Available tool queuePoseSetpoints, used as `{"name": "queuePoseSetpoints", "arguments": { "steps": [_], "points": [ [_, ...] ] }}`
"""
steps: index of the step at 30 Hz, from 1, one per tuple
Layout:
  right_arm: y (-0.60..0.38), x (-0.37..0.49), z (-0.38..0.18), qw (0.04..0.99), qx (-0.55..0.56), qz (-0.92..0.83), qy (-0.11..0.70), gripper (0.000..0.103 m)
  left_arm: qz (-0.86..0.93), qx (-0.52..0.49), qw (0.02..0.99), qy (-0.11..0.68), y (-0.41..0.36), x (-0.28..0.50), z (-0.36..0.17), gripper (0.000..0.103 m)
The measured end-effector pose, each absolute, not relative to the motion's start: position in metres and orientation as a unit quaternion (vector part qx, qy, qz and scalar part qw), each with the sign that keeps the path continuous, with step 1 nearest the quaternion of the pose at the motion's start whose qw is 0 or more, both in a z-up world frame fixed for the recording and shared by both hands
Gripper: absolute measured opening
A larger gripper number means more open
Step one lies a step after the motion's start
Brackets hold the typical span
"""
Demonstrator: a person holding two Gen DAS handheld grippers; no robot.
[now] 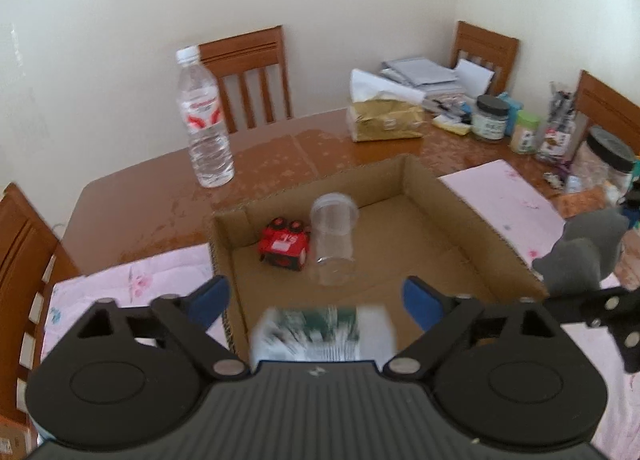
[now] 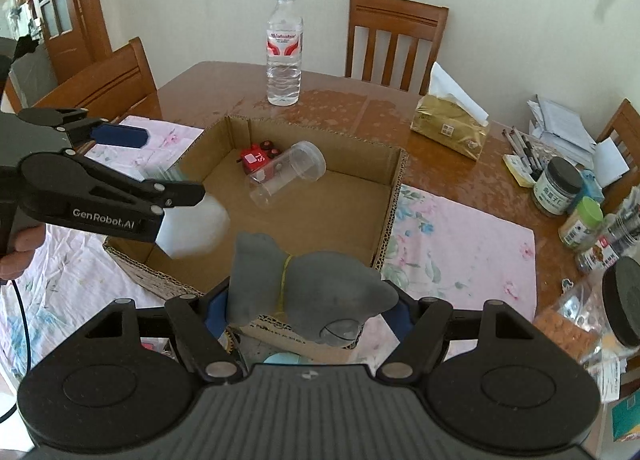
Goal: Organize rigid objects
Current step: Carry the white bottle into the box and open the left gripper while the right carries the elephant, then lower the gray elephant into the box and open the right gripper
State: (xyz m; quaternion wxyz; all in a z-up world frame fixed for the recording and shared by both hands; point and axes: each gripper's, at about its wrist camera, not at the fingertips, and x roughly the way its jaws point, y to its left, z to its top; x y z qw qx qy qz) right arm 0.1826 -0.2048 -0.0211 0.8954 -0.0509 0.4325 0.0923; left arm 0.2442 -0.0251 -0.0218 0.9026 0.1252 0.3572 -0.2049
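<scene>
An open cardboard box [image 1: 472, 220] [image 2: 384, 168] lies on the table. Inside it a red toy car [image 1: 284, 246] [image 2: 254, 162] rests against a clear plastic jar [image 1: 334, 244] [image 2: 286, 174] lying on its side. My left gripper [image 1: 316, 300] [image 2: 160, 164] hangs open over the box's near-left corner. A blurred white and green carton [image 1: 324, 334] [image 2: 192, 228] is between and below its blue pads, touching neither. My right gripper [image 2: 308, 312] is shut on a grey soft-looking figure [image 2: 304, 280] [image 1: 580, 256] with a yellow thread, held above the box's near edge.
A water bottle [image 2: 284, 48] stands behind the box, a gold tissue pack [image 2: 448, 124] to its right. Jars, pens and papers [image 2: 560, 184] crowd the table's right side. Pink floral cloths [image 2: 460, 244] lie under the box. Wooden chairs [image 2: 396, 40] surround the table.
</scene>
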Motion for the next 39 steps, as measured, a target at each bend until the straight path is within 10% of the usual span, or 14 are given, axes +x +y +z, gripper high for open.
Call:
{"name": "queuePoseSetpoints", "arguments": {
  "steps": [23,28,39],
  "points": [
    [-0.189,0.276,-0.027,0.892,-0.084,0.115,0.430,0.079,-0.088,0.072,0.921,0.373,0.033,0.171,-0.022,0.097],
    [-0.188,0.305,-0.026,0.904,-0.085,0.082,0.411,0.103,-0.061,0.057,0.919,0.385,0.047,0.162,-0.027,0.097],
    [-0.185,0.283,-0.024,0.905,-0.084,0.079,0.411,0.103,-0.044,0.047,0.914,0.399,0.063,0.153,-0.036,0.098]
  ]
}}
